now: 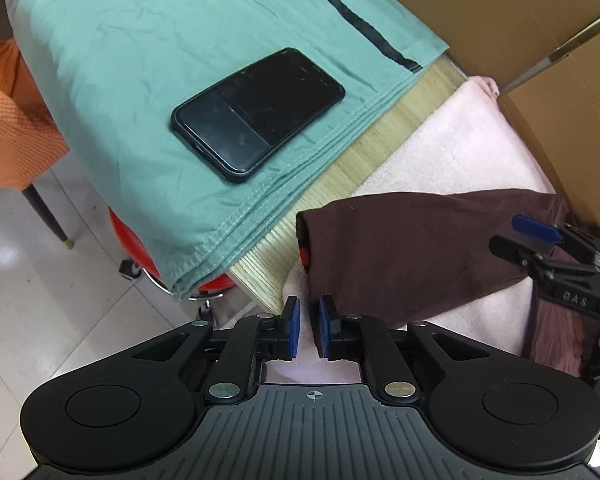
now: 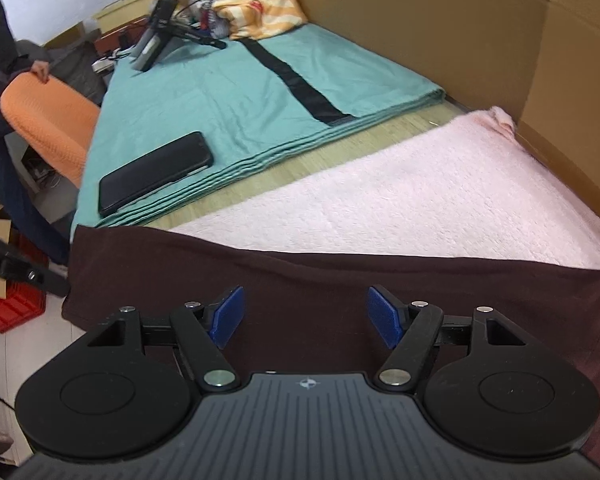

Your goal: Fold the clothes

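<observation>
A dark maroon garment [image 1: 420, 252] lies on a pink towel [image 1: 452, 152], its folded left end near the table's front corner. My left gripper [image 1: 309, 309] hovers just off that end with its blue pads a narrow gap apart; only pink towel shows between them. In the right wrist view the maroon garment [image 2: 340, 272] spreads across the foreground. My right gripper [image 2: 307, 316] stands wide open above it, its pads clear of the cloth. From the left wrist view the right gripper [image 1: 520, 240] sits over the garment's right end.
A folded green cloth [image 1: 148, 48] with a black phone [image 1: 258, 114] on it covers the table's left part; a wood strip [image 1: 364, 148] separates it from the towel. Cardboard walls [image 2: 440, 20] close the back and right. An orange chair [image 2: 48, 120] and red stool [image 1: 128, 236] stand off the table.
</observation>
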Demonstrator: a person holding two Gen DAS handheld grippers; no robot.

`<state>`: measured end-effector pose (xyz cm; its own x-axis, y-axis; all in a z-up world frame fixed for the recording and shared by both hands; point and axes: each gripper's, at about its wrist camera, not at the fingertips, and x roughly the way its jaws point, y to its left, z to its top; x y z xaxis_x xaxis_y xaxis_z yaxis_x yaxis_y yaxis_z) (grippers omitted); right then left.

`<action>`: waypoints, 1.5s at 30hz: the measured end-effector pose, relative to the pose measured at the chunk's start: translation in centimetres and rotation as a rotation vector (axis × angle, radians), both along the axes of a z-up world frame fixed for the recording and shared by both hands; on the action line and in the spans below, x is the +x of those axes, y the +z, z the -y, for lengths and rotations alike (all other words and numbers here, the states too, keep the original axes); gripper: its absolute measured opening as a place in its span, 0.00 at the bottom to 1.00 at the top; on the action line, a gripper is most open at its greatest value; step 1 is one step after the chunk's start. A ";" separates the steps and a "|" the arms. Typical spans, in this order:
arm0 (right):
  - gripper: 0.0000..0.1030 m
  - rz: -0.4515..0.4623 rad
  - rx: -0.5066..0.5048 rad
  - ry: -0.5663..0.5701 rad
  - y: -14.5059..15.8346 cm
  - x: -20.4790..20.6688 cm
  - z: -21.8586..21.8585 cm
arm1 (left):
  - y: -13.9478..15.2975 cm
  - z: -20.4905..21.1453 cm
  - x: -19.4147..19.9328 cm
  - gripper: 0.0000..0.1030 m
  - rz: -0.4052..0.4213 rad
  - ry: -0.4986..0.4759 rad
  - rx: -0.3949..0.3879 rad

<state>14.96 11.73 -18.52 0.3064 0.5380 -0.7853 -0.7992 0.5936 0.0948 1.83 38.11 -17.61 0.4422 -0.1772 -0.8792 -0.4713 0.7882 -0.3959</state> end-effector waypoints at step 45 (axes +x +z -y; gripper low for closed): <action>0.70 0.076 0.018 0.081 -0.5 -5.2 -3.4 | -0.4 -0.5 0.9 0.28 -0.017 -0.053 0.012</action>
